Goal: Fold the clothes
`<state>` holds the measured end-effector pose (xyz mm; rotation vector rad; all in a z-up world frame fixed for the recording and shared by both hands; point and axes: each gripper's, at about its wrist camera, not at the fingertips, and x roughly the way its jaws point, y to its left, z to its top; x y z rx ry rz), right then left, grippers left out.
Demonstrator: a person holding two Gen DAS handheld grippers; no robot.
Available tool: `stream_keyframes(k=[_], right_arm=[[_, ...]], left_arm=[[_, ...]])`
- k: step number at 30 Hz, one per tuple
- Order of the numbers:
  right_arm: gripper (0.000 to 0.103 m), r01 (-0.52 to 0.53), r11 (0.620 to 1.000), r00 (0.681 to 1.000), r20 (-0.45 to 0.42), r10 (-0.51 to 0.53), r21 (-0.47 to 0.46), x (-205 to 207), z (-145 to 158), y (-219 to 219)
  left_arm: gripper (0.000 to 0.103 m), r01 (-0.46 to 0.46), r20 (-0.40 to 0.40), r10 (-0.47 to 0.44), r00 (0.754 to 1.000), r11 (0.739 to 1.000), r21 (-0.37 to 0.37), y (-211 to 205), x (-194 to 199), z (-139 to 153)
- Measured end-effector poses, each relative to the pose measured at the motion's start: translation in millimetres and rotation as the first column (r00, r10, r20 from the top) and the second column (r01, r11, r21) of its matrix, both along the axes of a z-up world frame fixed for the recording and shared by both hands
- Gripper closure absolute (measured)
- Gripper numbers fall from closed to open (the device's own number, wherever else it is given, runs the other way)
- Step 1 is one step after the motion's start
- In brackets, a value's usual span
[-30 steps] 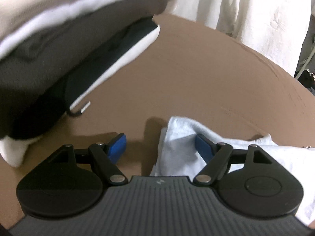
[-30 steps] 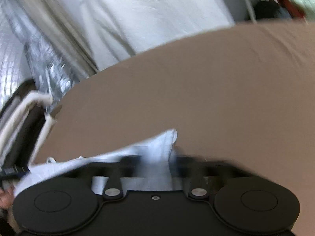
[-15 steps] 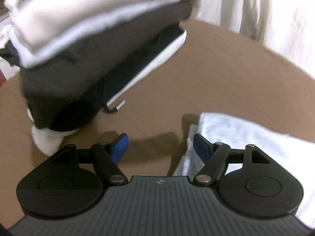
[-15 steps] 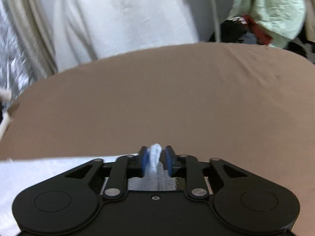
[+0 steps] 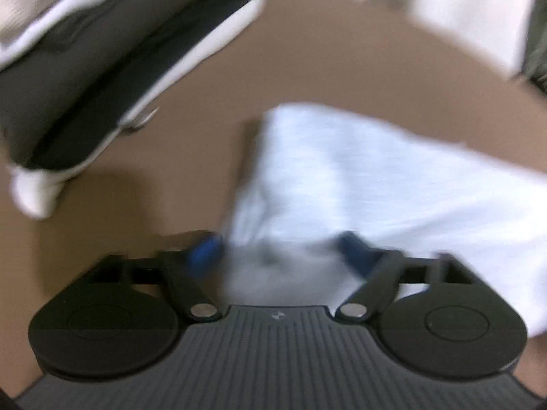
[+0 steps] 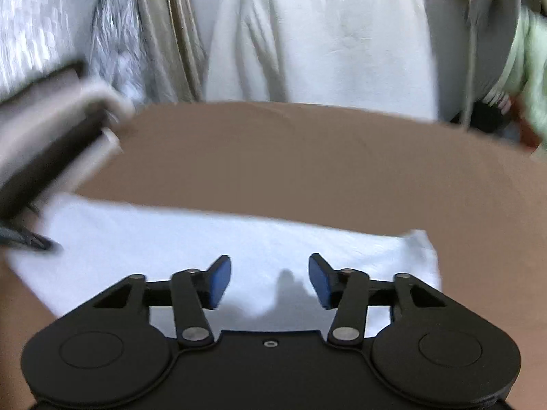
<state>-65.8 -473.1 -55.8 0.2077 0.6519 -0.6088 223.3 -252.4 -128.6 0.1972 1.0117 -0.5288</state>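
A pale blue-white folded garment (image 5: 359, 177) lies flat on the brown table (image 5: 324, 68). In the left wrist view, which is blurred, my left gripper (image 5: 280, 253) hangs over its near left corner; the jaws are opening wide, cloth lies beneath and between them, and the pads do not press on it. The same garment (image 6: 205, 239) stretches across the right wrist view. My right gripper (image 6: 270, 280) hovers over its near edge, jaws opening, with nothing pinched between the blue pads.
A stack of folded clothes (image 5: 102, 51), white, grey and black, stands on the table at the left; the same stack of folded clothes (image 6: 51, 130) shows in the right wrist view. White and beige hanging garments (image 6: 307, 34) line the far edge. A pale green cloth (image 6: 533, 68) hangs at the far right.
My right gripper let go of the pinched corner of the garment, opened and drew back; the garment now lies flat. My left gripper shifted over the garment's corner and its jaws widened.
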Motion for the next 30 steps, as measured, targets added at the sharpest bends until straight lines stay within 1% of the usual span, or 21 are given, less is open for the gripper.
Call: stream_keyframes(k=[1,2,3,4,5,6,7,10,12,15,17,18,19,22,23,24,26,27,28,29,30], right_arm=[[0.045,0.043,0.999,0.999,-0.032,-0.043,-0.010,-8,-15,-2],[0.046,0.072,0.997,0.997,-0.010,-0.071,0.027,-23,-26,-10],[0.054,0.085,0.994,0.995,0.039,-0.088,0.075,-41,-33,-19],[0.068,0.109,0.989,0.992,0.059,-0.115,0.098,-53,-35,-26],[0.067,0.149,0.984,0.987,0.041,-0.154,0.094,-58,-32,-31],[0.054,0.194,0.978,0.981,0.010,-0.196,0.082,-61,-29,-36],[0.036,0.239,0.968,0.971,-0.005,-0.239,0.075,-66,-25,-41],[0.035,0.339,0.933,0.939,0.023,-0.344,0.122,-91,-15,-51],[0.035,0.363,0.917,0.926,0.044,-0.374,0.167,-108,-6,-43],[0.033,0.306,0.926,0.935,0.111,-0.336,0.219,-132,3,-23],[0.032,0.278,0.915,0.933,0.145,-0.329,0.291,-140,-7,-11],[0.032,0.268,0.897,0.929,0.153,-0.338,0.351,-141,-16,-11],[0.032,0.257,0.873,0.923,0.161,-0.349,0.416,-142,-24,-11],[0.032,0.163,0.800,0.912,0.221,-0.346,0.578,-133,-39,-13],[0.032,0.127,0.780,0.909,0.244,-0.339,0.613,-129,-41,-14],[0.032,0.108,0.758,0.902,0.257,-0.347,0.643,-125,-44,-16],[0.031,0.096,0.714,0.885,0.269,-0.380,0.693,-118,-51,-17],[0.031,0.102,0.690,0.873,0.269,-0.408,0.716,-115,-55,-19],[0.031,0.116,0.664,0.857,0.263,-0.442,0.739,-113,-61,-23],[0.031,0.127,0.637,0.835,0.265,-0.482,0.761,-114,-65,-26],[0.032,0.136,0.608,0.807,0.268,-0.525,0.782,-117,-69,-29]], left_arm=[[0.008,-0.013,-0.017,0.013,1.000,1.000,-0.021,3,3,1],[0.008,-0.016,-0.015,0.015,1.000,1.000,-0.019,3,4,3],[0.008,-0.012,0.004,0.012,1.000,1.000,0.001,0,1,5],[0.008,-0.010,0.026,0.009,1.000,1.000,0.024,-2,-2,6],[0.008,-0.008,0.049,0.005,0.999,0.999,0.047,-5,-5,7],[0.008,-0.013,0.058,0.010,0.998,0.998,0.061,-7,-8,8],[0.008,-0.029,0.054,0.025,0.998,0.997,0.071,-6,-9,10],[0.009,-0.085,0.064,0.078,0.995,0.991,0.107,3,-14,23],[0.010,-0.111,0.078,0.103,0.992,0.989,0.100,13,-15,37],[0.009,-0.135,0.010,0.135,0.991,0.989,0.056,32,-11,37],[0.008,-0.181,-0.096,0.183,0.978,0.983,0.025,50,-6,24],[0.008,-0.197,-0.134,0.197,0.971,0.980,0.009,57,-4,19],[0.008,-0.205,-0.134,0.203,0.970,0.979,0.003,60,-4,19],[0.009,-0.223,-0.091,0.222,0.971,0.975,0.004,63,-9,23],[0.009,-0.230,-0.045,0.231,0.972,0.973,0.021,62,-11,26],[0.010,-0.236,0.028,0.235,0.972,0.971,0.048,58,-13,30],[0.012,-0.243,0.164,0.227,0.960,0.967,0.079,55,-18,37],[0.012,-0.231,0.192,0.216,0.957,0.971,0.056,56,-19,42],[0.012,-0.209,0.153,0.209,0.966,0.978,-0.017,60,-18,45],[0.012,-0.190,0.087,0.200,0.976,0.976,-0.108,66,-17,47],[0.012,-0.184,0.009,0.190,0.982,0.962,-0.204,73,-15,48]])
